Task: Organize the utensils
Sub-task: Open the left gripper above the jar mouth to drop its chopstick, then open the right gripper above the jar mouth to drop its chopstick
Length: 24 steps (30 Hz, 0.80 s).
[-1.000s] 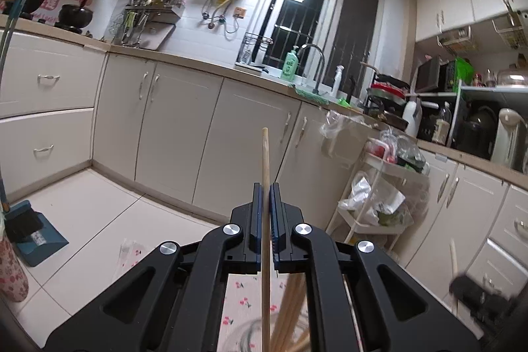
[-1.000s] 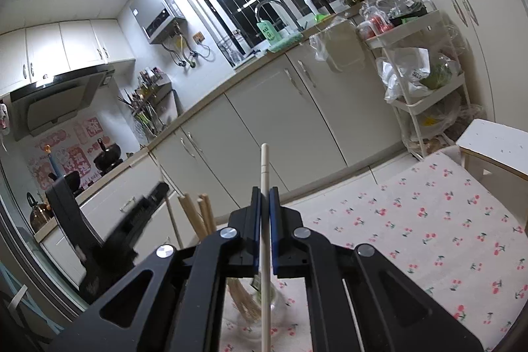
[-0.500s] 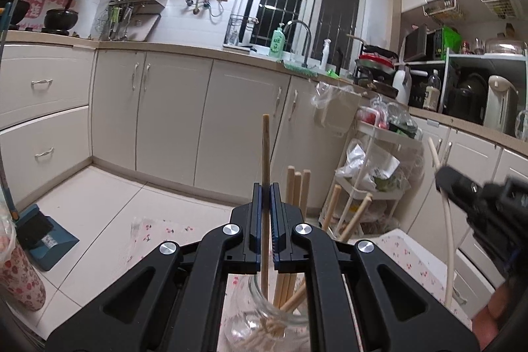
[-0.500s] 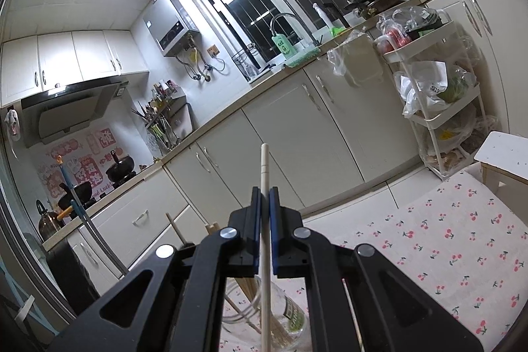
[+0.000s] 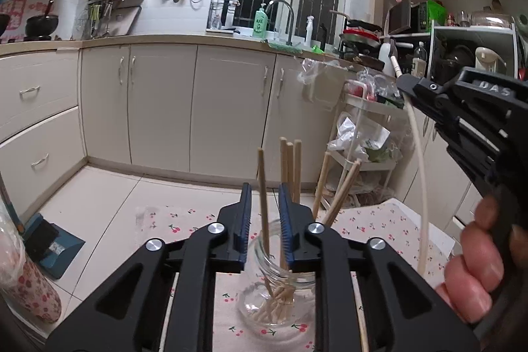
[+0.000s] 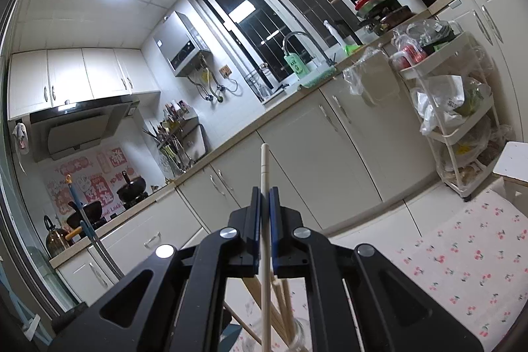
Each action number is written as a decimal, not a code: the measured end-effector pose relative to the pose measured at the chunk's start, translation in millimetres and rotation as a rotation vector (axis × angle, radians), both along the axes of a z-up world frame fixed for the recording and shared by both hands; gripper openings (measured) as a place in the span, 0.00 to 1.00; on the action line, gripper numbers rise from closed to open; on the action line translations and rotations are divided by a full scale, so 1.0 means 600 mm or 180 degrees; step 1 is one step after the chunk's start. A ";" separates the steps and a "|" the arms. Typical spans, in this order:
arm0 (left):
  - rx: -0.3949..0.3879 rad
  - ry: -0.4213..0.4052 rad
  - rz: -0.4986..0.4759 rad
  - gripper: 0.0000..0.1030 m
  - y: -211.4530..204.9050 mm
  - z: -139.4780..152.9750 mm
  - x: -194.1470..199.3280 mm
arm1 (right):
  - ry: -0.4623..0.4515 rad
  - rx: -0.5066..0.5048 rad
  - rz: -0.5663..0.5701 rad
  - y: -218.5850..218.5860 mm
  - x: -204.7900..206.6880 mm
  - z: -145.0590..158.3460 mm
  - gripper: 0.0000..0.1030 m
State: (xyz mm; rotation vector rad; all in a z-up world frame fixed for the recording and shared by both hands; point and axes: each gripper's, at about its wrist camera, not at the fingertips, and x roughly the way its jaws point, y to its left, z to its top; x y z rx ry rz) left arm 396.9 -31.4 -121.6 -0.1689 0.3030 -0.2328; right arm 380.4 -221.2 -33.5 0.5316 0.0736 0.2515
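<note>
A clear glass jar point(image 5: 280, 289) stands on a cherry-print cloth point(image 5: 178, 220) and holds several wooden chopsticks point(image 5: 289, 167). My left gripper point(image 5: 264, 197) hovers just above the jar, its jaws opening. One wooden chopstick point(image 5: 263, 183) stands between the pads with a gap on each side, its lower end in the jar. In the left wrist view, my right gripper point(image 5: 404, 84) is up at the right, held by a hand point(image 5: 475, 266). It is shut on a white chopstick point(image 6: 265, 174), which hangs down to the right of the jar point(image 6: 297, 335).
Beige floor cabinets point(image 5: 227, 108) run along the far wall under a worktop with a sink. A white trolley point(image 5: 363, 160) full of bags stands at the right, next to a small white stool point(image 6: 514, 160). A blue dustpan point(image 5: 49, 243) and a floral cup point(image 5: 29, 286) sit at the left.
My left gripper's jaws have parted off the wooden chopstick, which now stands lower in the jar. The right gripper has risen with the white chopstick and come closer beside the jar.
</note>
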 end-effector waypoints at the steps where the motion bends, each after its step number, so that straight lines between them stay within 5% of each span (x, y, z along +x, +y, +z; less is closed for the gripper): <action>1: -0.0061 -0.0013 0.0028 0.19 0.009 0.005 -0.002 | -0.0021 0.0005 -0.0009 0.002 0.002 0.002 0.06; 7: -0.0431 -0.0106 0.0428 0.36 0.085 0.021 -0.017 | -0.0158 0.0092 -0.0117 0.020 0.026 0.009 0.06; 12: -0.0640 -0.0026 0.0627 0.38 0.130 0.012 -0.006 | -0.0171 0.0061 -0.0179 0.049 0.054 -0.001 0.06; 24: -0.0723 0.0008 0.0536 0.38 0.136 0.010 -0.001 | -0.0180 -0.0450 -0.0331 0.111 0.064 -0.024 0.06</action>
